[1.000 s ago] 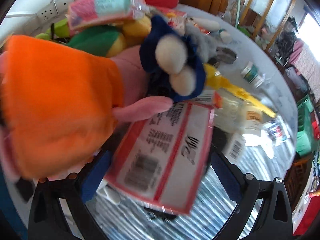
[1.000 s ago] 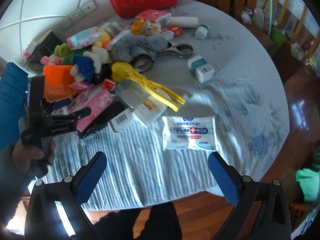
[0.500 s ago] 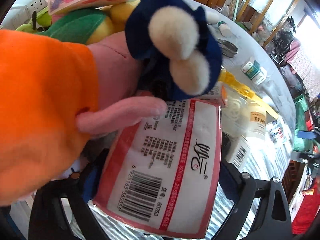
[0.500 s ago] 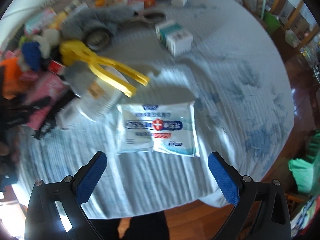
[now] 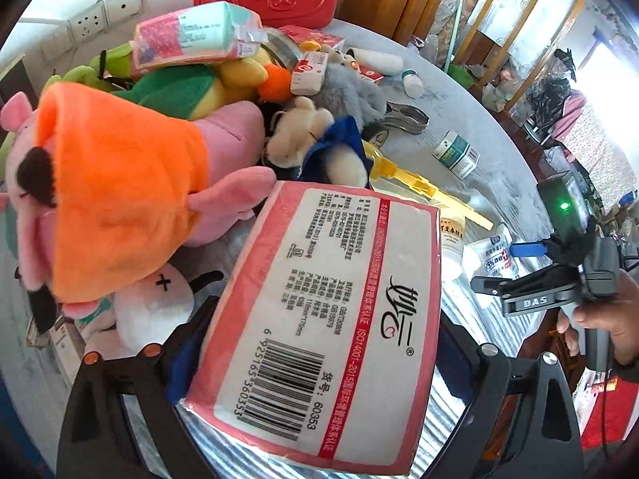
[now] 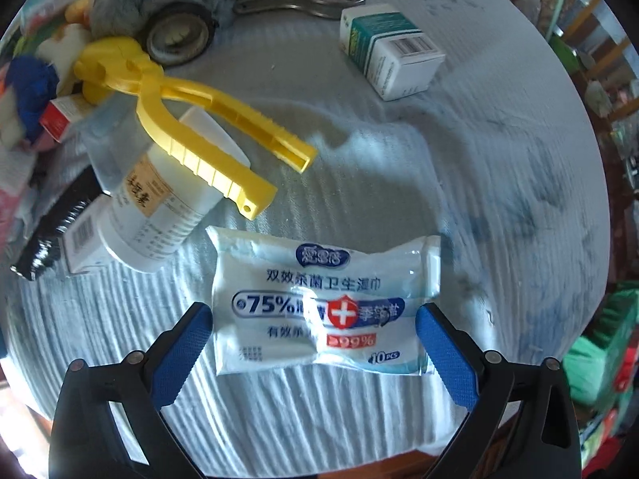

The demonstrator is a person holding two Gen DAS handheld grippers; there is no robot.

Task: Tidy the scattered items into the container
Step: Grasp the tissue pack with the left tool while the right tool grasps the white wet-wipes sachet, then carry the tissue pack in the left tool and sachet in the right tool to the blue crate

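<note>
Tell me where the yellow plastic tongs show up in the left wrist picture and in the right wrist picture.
Left wrist: the yellow plastic tongs lie right of centre, just beyond the far corner of the pink tissue pack.
Right wrist: upper left, handles pointing toward the middle, one handle across the white bottle.
Shared landmark: the green-and-white box, farther out on the table than the tongs in both views.

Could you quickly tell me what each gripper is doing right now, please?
Left gripper: shut on the pink tissue pack.
Right gripper: open, straddling the wet wipes pack.
</note>
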